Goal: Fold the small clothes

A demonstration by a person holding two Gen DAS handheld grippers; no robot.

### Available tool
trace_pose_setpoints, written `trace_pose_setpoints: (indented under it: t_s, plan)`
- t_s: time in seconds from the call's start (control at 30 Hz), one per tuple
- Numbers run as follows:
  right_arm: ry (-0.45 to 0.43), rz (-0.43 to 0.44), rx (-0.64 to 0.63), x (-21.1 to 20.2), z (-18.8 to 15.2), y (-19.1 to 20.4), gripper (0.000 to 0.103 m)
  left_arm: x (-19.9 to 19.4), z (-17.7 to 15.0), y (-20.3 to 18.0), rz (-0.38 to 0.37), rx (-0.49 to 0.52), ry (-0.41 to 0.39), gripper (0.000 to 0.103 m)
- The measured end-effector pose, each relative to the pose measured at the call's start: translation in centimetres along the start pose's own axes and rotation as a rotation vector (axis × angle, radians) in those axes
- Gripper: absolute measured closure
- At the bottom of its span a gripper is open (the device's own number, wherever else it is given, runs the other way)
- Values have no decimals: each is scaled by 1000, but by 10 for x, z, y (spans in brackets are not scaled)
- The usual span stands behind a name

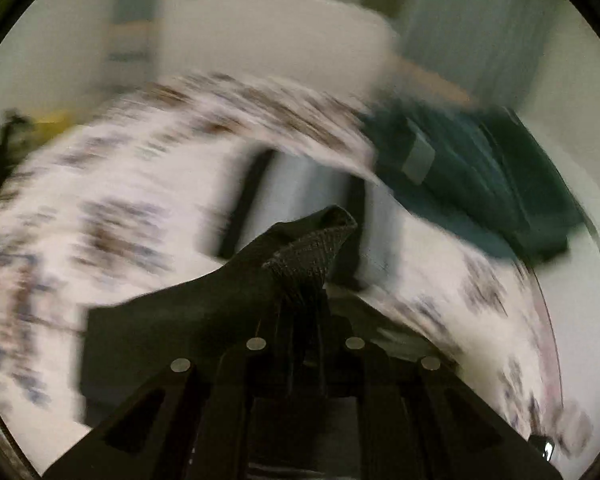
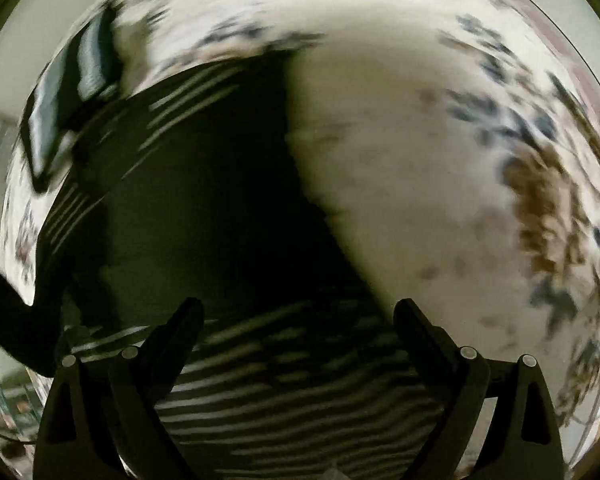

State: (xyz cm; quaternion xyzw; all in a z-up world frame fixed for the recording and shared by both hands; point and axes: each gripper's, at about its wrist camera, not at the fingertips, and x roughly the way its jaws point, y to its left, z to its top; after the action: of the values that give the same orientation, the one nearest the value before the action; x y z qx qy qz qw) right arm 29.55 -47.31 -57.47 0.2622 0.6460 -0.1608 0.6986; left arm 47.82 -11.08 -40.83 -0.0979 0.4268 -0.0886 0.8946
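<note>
Left hand-held gripper (image 1: 306, 276) pinches dark garment (image 1: 220, 312), end pointing up; right hand-held gripper (image 2: 298, 320) spread.

A dark knitted garment (image 1: 300, 256), its ribbed edge coarse and matt, bunches between the matt black plastic fingers (image 1: 228, 392) of the left gripper (image 1: 305, 300), closed on the cloth; small dull-silver metal discs (image 1: 256, 344) stud the finger mounts. Behind, toward 10 o'clock, a white floral-print tablecloth (image 1: 100, 200) shows soft and unglossed through motion blur, and at 2 o'clock lies a folded teal fabric piece (image 1: 480, 184) with a pale sewn label. In the right wrist view, black cloth with thin white stripes (image 2: 284, 392) spreads matt between the spread black plastic fingers (image 2: 432, 344) of the right gripper (image 2: 296, 312).
</note>
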Motion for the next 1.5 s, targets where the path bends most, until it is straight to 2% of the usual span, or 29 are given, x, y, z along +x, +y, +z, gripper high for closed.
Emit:
trace_pose_setpoints:
  t_s: [0.07,0.17,0.23,0.3,0.37,0.43,0.47,0.5,0.53,0.6,0.7,0.8,0.87,0.9,0.93,1.0,1.07,1.1,1.13,1.17,1.2,1.27,1.33,1.4,1.47,1.5]
  plan:
    - [6,-11,51,-5,6,-39,6,40,-29,-65,-60,69,88,96]
    - [11,-29,94,-8,13,-83,6,76,-62,-130,-118,144,181,96]
    - [21,-38,106,-10,17,-109,6,97,-88,-173,-131,208,248,96]
    - [35,-32,112,-11,20,-129,6,114,-105,-197,-113,254,292,94]
    - [58,-1,121,-11,22,-144,6,123,-117,-203,-85,292,329,92]
    - [74,27,124,-13,22,-157,6,122,-127,-194,0,342,338,84]
    - [80,42,122,-15,24,-161,6,118,-131,-187,12,352,335,81]
    - [85,48,119,-18,26,-165,6,109,-134,-173,39,361,324,68]
    - [98,60,111,-21,27,-168,6,102,-137,-161,62,365,317,49]
    - [107,80,97,-30,31,-168,6,86,-149,-132,110,349,311,23]
    - [111,121,44,-39,42,-155,6,50,-172,-71,241,309,307,22]
    - [117,185,-5,-35,61,-125,6,27,-207,-6,434,286,326,22]
    - [135,224,-34,-22,78,-95,6,24,-239,41,575,273,387,22]
    - [99,290,-63,-16,86,-81,6,27,-249,53,598,255,417,22]
    - [92,298,-82,-11,95,-64,6,28,-261,72,604,211,446,17]
    - [80,292,-103,1,113,-32,6,23,-271,95,546,124,412,2]
    - [84,304,-89,15,130,-7,7,23,-273,105,507,62,399,0]
    - [89,318,-83,24,139,6,19,26,-274,111,474,21,396,0]
    - [89,328,-84,30,145,15,62,26,-275,114,456,-4,389,0]
    - [94,324,-86,33,149,24,91,27,-274,116,442,-26,380,0]
    - [83,329,-80,32,151,29,92,26,-275,118,431,-45,372,0]
    - [-18,392,-118,3,144,38,92,25,-276,117,424,-44,373,0]
    - [-80,380,-166,-15,134,38,93,25,-274,116,412,-36,393,0]
    - [-26,299,-174,-3,128,28,92,20,-266,117,398,-54,427,0]
    - [127,139,-160,33,122,10,87,10,-255,120,385,-101,411,0]
    - [171,92,-146,41,119,3,87,1,-247,123,366,-138,385,0]
